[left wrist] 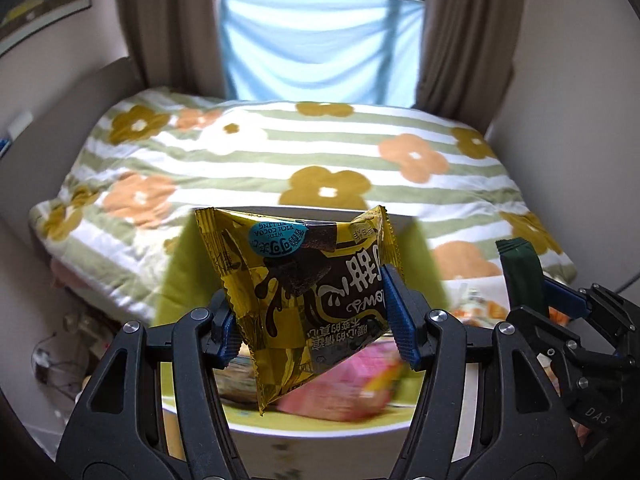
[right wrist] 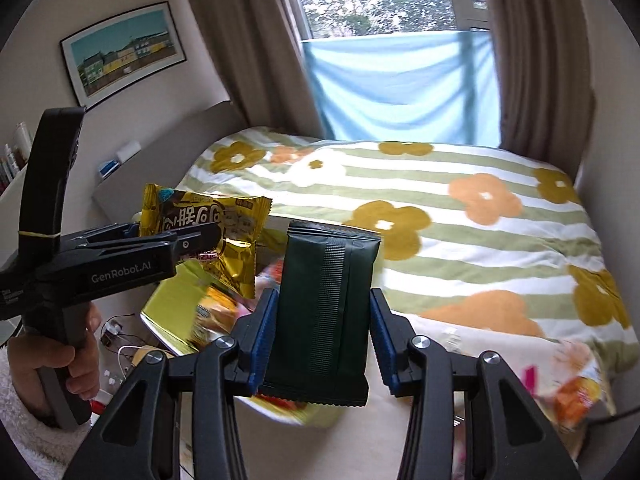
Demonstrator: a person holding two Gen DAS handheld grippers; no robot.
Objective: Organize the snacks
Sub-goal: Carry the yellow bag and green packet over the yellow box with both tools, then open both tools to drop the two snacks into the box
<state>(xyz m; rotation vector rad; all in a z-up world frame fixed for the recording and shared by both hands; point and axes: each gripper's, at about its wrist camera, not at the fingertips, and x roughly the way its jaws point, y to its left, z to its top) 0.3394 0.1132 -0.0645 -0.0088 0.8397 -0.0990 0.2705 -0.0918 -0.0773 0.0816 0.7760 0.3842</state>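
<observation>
Snack pouch (right wrist: 326,312) seam visible only right-wrist view.

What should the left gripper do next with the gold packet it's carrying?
Probably lower it and release. The left gripper holds the gold snack packet above the lime-green bin, which already has snacks inside. The right gripper holds the dark green packet beside it, so keep them apart.

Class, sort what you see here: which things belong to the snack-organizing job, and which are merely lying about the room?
Part of the job:
- gold snack packet, held in the left gripper
- dark green packet, between the fingers of the right gripper
- yellow-green box holding other snacks

Just lying about:
- flowered bedspread
- framed picture
- curtains
- blue cloth
</observation>
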